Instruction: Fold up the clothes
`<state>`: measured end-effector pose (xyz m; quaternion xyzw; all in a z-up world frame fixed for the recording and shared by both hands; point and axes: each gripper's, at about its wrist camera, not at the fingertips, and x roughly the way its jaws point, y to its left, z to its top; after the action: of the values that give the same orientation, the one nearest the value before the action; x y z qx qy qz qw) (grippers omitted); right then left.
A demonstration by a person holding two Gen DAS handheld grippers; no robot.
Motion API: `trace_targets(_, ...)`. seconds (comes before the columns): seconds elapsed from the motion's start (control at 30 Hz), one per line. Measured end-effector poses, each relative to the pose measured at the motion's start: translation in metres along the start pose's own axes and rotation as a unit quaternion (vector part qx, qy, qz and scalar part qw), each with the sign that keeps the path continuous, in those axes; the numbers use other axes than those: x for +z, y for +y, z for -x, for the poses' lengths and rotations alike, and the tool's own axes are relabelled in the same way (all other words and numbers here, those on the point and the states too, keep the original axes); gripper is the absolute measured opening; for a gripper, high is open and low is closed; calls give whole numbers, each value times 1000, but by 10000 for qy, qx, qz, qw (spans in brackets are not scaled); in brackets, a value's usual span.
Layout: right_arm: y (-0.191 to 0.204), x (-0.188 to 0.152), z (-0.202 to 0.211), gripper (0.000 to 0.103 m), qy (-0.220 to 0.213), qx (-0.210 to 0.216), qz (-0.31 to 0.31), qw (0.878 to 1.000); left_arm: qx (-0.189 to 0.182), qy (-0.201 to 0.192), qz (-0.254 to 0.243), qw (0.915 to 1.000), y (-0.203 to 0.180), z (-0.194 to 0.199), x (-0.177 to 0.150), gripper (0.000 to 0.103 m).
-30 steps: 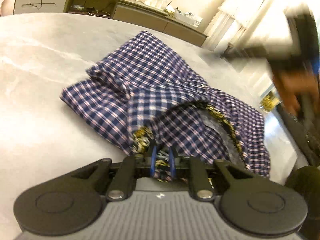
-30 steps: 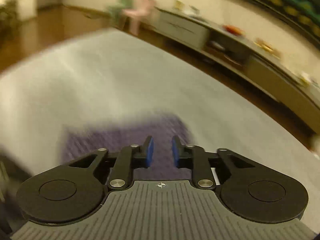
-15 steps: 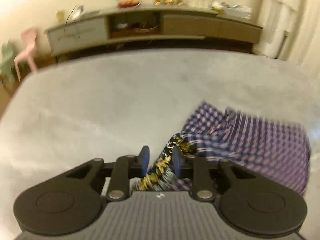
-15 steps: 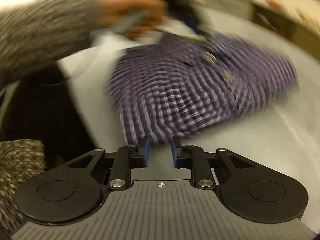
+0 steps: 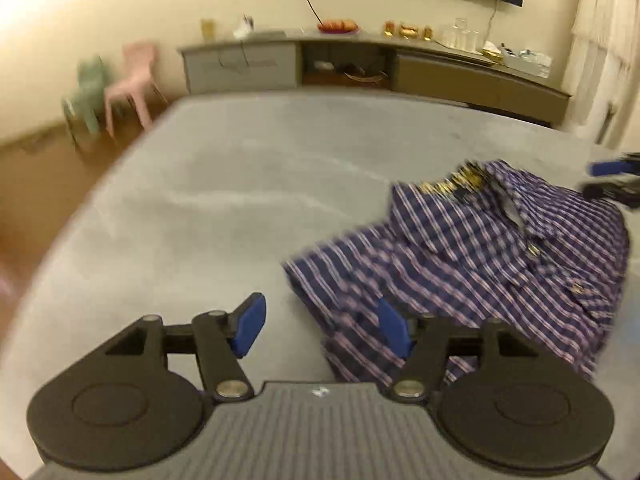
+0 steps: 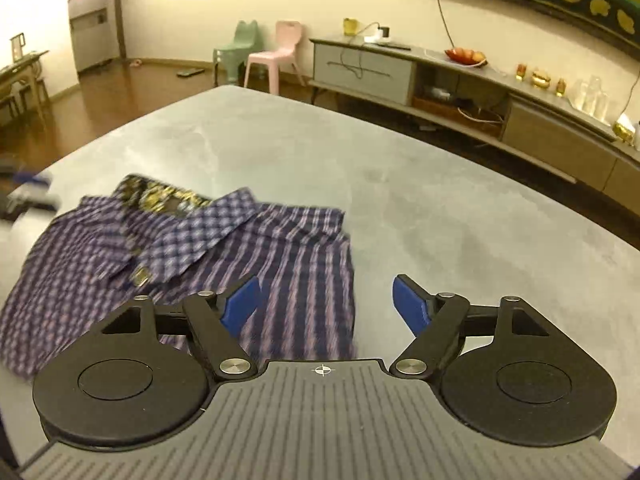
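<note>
Left gripper (image 5: 322, 326): lower centre of left wrist view; blue pads spread wide apart, nothing between them; right pad over the near edge of the shirt, left pad over bare tabletop
Right gripper (image 6: 326, 304): lower centre of right wrist view; blue pads likewise wide apart and empty; left pad over the shirt's striped panel, right pad over bare tabletop; also glimpsed, blurred, at the right edge of left wrist view
Plaid shirt (image 5: 480, 264): navy and white check, lying crumpled on the table; right half of left wrist view, left half of right wrist view; collar turned open, patterned gold and black lining showing at the far end; one panel laid flat toward the right gripper; held by neither gripper
Collar lining (image 6: 160, 198): gold on black print, upper left part of the shirt in right wrist view, partly motion-blurred
Table (image 6: 400, 200): grey mottled surface with rounded edge, filling the middle of both views; bare apart from the shirt
Sideboard (image 6: 480, 92): long low unit along the far wall, upper right; fruit bowl, small gold ornaments and glassware on top
Chairs (image 6: 276, 56): one pink, one green, side by side on the wooden floor, upper centre, well apart from the table
Image quality: left wrist view blurred at left edge and over the shirt
</note>
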<state>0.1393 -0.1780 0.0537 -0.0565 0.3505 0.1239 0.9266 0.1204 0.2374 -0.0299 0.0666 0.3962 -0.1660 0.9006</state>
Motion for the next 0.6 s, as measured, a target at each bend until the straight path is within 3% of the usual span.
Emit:
trace_targets(0.1, -2, -5, -15, 78, 249, 138, -65, 9996, 145, -5, 41, 9999, -11, -14, -3, 60)
trace_targets(0.13, -4, -7, -20, 72, 342, 179, -91, 9992, 133, -11, 73, 9999, -15, -16, -4, 56)
trace_targets(0.2, -7, -11, -30, 41, 528, 262, -143, 9982, 65, -78, 185, 9998, -11, -12, -7, 14)
trace_targets(0.23, -8, -14, -35, 12, 621, 303, -169, 9975, -64, -143, 275, 9995, -9, -13, -6, 13)
trace_targets(0.27, -10, -16, -40, 3, 714, 344, -195, 9967, -303, -213, 311, 9988, -7, -12, -8, 14)
trace_targets(0.33, -13, -21, -50, 2, 900, 426, -246, 9947, -630, -294, 118, 9975, -13, -15, -2, 18)
trace_targets(0.47, -13, -42, -33, 2, 763, 294, -434, 9957, -548, -452, -484, 9963, -29, -34, 17, 23)
trace_targets(0.6, -15, -57, -18, 10, 530, 200, -650, 9963, -823, -611, -188, 9946, -20, -36, 18, 46)
